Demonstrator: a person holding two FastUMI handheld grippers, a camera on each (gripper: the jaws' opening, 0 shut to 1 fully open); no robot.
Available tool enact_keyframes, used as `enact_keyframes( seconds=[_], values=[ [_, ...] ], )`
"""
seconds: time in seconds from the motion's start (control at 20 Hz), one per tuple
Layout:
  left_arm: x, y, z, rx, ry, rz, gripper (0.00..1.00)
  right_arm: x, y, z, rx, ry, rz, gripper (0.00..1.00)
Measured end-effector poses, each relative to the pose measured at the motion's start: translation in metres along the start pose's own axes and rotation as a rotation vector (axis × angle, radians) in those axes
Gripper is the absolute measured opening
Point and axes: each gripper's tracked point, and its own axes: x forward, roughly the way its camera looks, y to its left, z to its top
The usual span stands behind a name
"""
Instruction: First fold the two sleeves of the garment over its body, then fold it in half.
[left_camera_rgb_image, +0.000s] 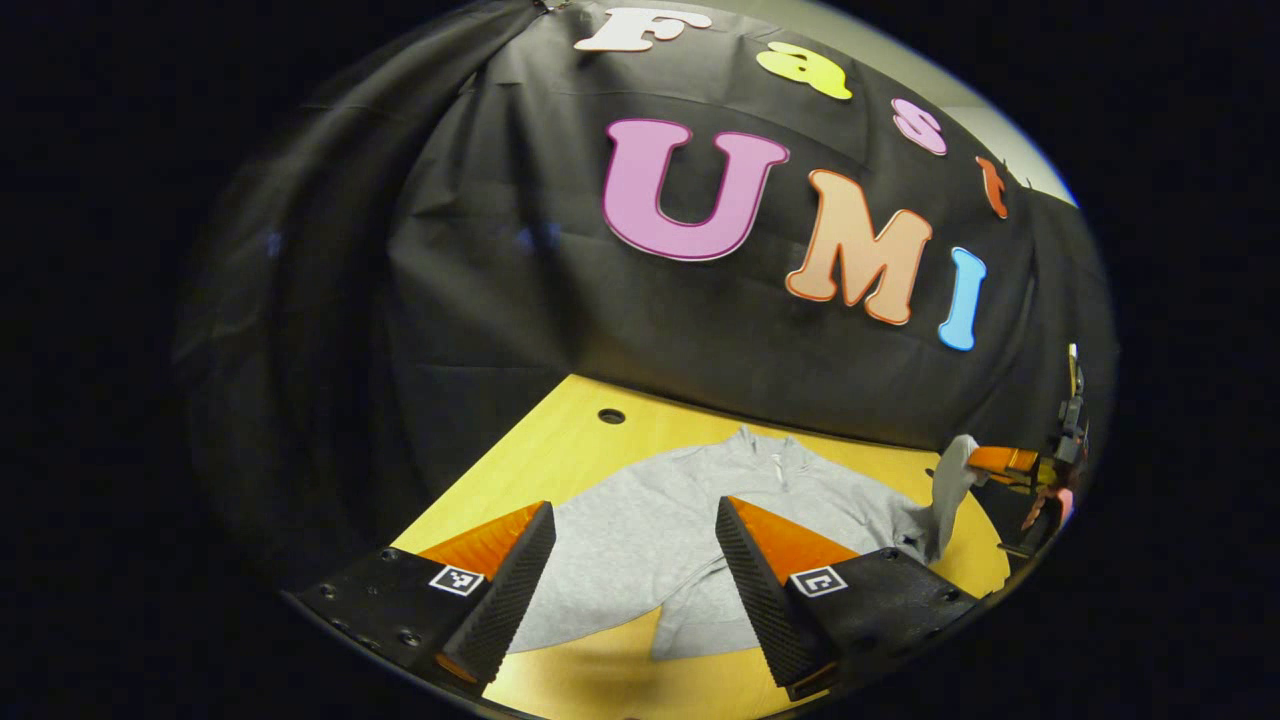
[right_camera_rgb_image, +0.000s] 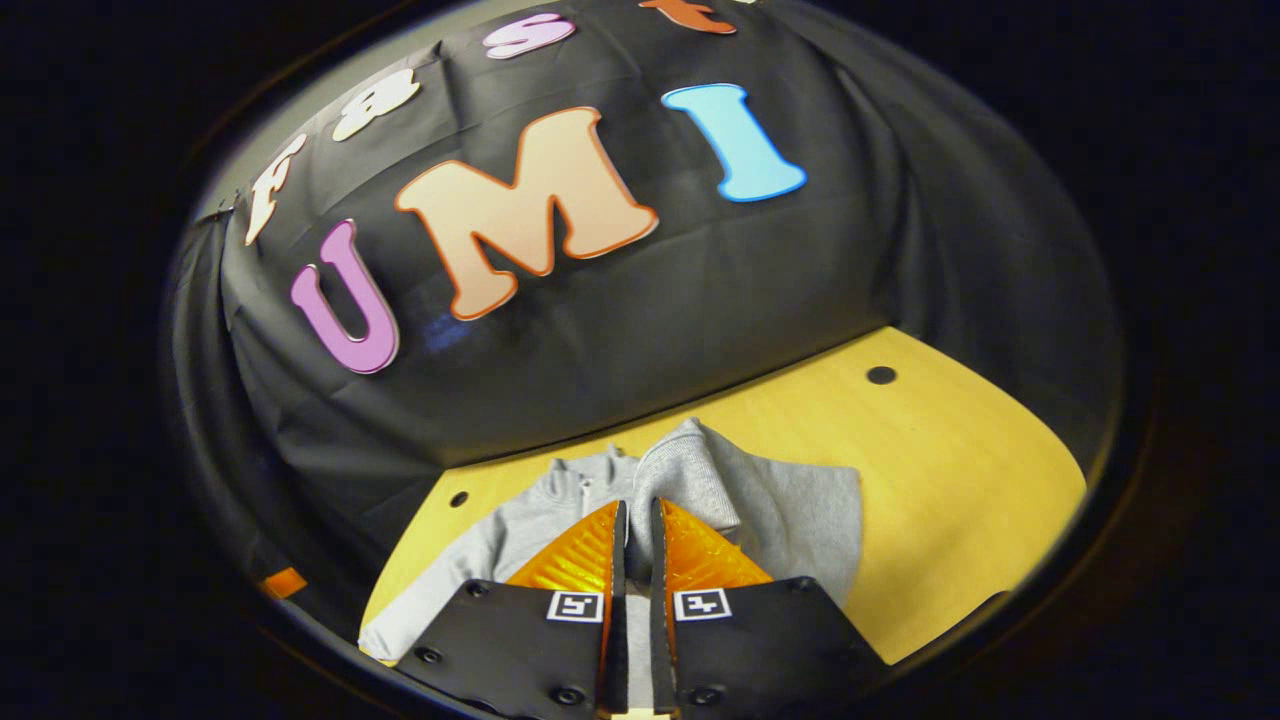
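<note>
In my left gripper view, my left gripper (left_camera_rgb_image: 635, 575) hangs over the near part of the yellow table (left_camera_rgb_image: 560, 440) with its jaws wide apart and nothing between them. Through the gap I see the grey garment (left_camera_rgb_image: 640, 530) lying flat on the tabletop, its collar (left_camera_rgb_image: 770, 455) toward the black cloth wall (left_camera_rgb_image: 480, 300). My own fingers cover parts of the garment on either side, and the lower hem is cut off behind them, so I cannot make out its full outline. A small round hole (left_camera_rgb_image: 611, 416) sits in the table near the wall, left of the collar. Farther right, at the rim of this view, my right gripper (left_camera_rgb_image: 990, 462) holds a grey sleeve (left_camera_rgb_image: 950, 490) lifted off the table; the sleeve hangs down from it toward the body of the garment. Beyond it the hand (left_camera_rgb_image: 1050, 500) holding that gripper is squeezed against the edge and hard to read.

In my right gripper view, a dark hole (right_camera_rgb_image: 459, 498) marks the table (right_camera_rgb_image: 950, 500) at the left, beside the spread garment (right_camera_rgb_image: 500, 555) and its collar (right_camera_rgb_image: 590, 475). My right gripper (right_camera_rgb_image: 632, 535) has its jaws drawn narrow, pinched on the sleeve (right_camera_rgb_image: 690, 475), which rises in a bunched fold just past my fingertips. The cloth actually inside the jaws is mostly hidden by my fingers. To the right, grey fabric lies on the table, and another hole (right_camera_rgb_image: 881, 375) shows near the wall (right_camera_rgb_image: 900, 250).
</note>
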Motion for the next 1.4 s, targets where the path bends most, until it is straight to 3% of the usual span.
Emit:
enact_keyframes(
  seconds=[0.55,0.8,0.95,1.25,1.4],
  values=[
    [-0.022,0.082,-0.05,-0.019,0.08,0.168,0.95,0.074,0.181,-0.025,-0.017,0.056,0.296,0.11],
    [-0.03,0.113,-0.093,-0.014,0.159,0.237,0.95,0.099,0.257,-0.062,-0.083,0.101,0.406,0.11],
    [-0.03,0.126,-0.119,-0.008,0.209,0.262,0.95,0.112,0.281,-0.087,-0.111,0.125,0.432,0.11],
    [-0.029,0.16,-0.17,-0.038,0.322,0.366,0.98,0.127,0.29,-0.127,-0.216,0.15,0.422,0.11],
    [-0.028,0.168,-0.186,-0.064,0.361,0.394,0.96,0.128,0.298,-0.142,-0.207,0.173,0.484,0.18]
  ],
)
